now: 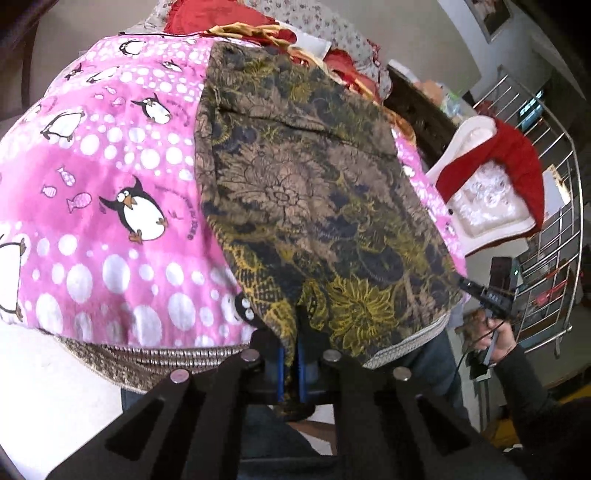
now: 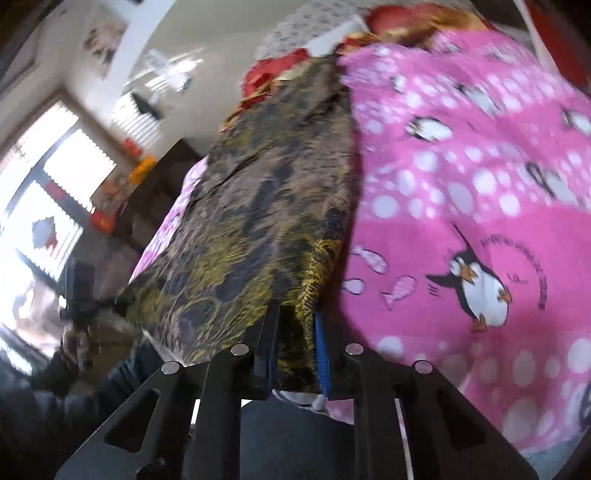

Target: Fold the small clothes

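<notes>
The garment [image 1: 314, 192], a dark floral cloth, is laid lengthwise on the pink blanket [image 1: 103, 177], its long axis running away from both grippers toward the heap of clothes [image 1: 258, 33] at the far end. Its near hem is held at two corners. The left gripper [image 1: 291, 365] is pressed together on one near corner. At the right gripper [image 2: 295, 350] cloth is seen between the jaws and appears pinched. The fold is judged to run along this axis, with both hands equally near.
</notes>
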`<state>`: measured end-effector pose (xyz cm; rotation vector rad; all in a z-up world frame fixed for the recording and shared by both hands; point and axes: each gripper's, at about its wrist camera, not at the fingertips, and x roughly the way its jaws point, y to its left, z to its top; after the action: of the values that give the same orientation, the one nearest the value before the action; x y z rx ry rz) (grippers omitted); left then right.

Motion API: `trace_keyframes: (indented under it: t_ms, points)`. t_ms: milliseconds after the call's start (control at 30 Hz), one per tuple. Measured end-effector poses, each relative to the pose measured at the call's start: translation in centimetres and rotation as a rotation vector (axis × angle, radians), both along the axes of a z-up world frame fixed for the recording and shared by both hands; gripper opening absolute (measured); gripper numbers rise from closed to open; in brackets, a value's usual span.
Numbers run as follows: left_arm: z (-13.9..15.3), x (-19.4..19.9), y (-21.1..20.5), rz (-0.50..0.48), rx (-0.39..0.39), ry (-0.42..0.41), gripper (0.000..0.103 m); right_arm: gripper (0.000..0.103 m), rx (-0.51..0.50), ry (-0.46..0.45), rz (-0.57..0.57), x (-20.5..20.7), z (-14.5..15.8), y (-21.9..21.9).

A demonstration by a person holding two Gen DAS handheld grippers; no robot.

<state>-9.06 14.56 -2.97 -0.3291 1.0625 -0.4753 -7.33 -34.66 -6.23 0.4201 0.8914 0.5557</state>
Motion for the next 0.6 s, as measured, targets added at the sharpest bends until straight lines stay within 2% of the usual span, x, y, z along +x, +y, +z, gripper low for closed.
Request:
trace_keyframes:
  t_ms: [100,133,167,233,300,367,433,533,600]
  points:
    - [-1.3,0.6,0.5,0.005,-0.014,0.026,0.013,0.027,-0.008,0.018,-0.017,0.5,-0.4,-0.2]
    - [-2.0,0.8,0.7,0.007,-0.02,0.05,0.026,0.027,-0.001,0.033,-0.035,0.8,-0.8,-0.5]
    - [-2.4,1.0,0.8,0.014,-0.023,0.065,0.032,0.027,0.008,0.039,-0.045,1.1,-1.1,-0.5]
    - [-2.6,1.0,1.2,0.019,-0.057,0.067,0.034,0.027,0.056,0.05,-0.057,1.5,-1.4,-0.7]
    - [-2.6,1.0,1.2,-0.003,-0.074,0.064,0.043,0.028,0.1,0.06,-0.031,1.7,-1.5,-0.6]
    - [-2.7,1.3,1.0,-0.031,-0.092,0.064,0.054,0.028,0.064,0.041,-0.018,1.8,-1.2,-0.5]
    - [-2.7,1.5,0.6,-0.044,-0.089,0.058,0.056,0.028,0.111,0.068,-0.017,2.2,-1.6,-0.9]
    - [-2.5,1.7,0.4,-0.042,-0.091,0.054,0.053,0.028,0.079,0.054,0.005,2.2,-1.4,-0.6]
    - [-2.7,1.9,0.4,-0.037,-0.094,0.066,0.03,0.028,0.107,0.07,-0.007,2.2,-1.7,-0.7]
